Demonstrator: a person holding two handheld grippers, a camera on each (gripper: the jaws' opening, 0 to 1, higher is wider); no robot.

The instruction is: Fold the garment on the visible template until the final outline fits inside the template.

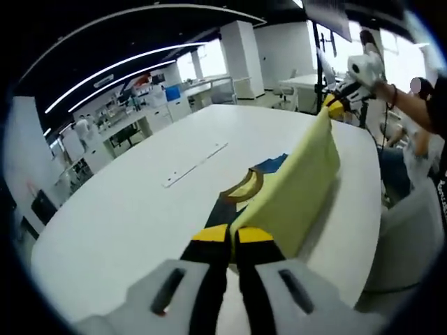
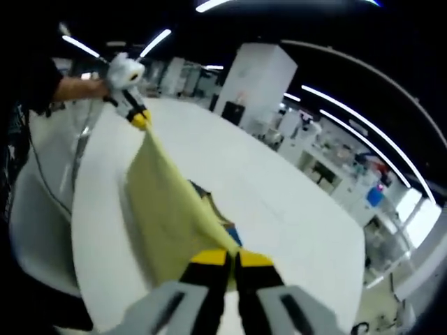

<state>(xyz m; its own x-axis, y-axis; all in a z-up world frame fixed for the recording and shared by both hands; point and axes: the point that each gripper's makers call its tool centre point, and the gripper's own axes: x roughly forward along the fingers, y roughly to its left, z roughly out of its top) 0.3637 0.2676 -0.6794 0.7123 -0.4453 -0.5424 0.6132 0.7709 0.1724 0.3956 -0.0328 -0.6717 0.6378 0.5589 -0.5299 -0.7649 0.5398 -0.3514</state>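
Note:
A pale yellow garment [image 1: 297,188] hangs stretched in the air between both grippers, above the white table. My left gripper [image 1: 232,232] is shut on one corner of it. At the far end the right gripper [image 1: 335,106], held in a person's hand, pinches the other corner. In the right gripper view, my right gripper [image 2: 232,258] is shut on the garment [image 2: 171,216], and the left gripper [image 2: 140,117] holds the far corner. Under the cloth lies the dark blue template [image 1: 272,165] with a curved tan band, mostly hidden. A dark strip of the template [image 2: 208,197] shows past the cloth's edge.
The white oval table [image 1: 140,202] carries a thin white strip [image 1: 195,164] near its middle. A grey chair [image 1: 412,230] stands at the table's edge beside the person, and a black stand [image 1: 320,63] rises behind. Lab benches and pillars line the background.

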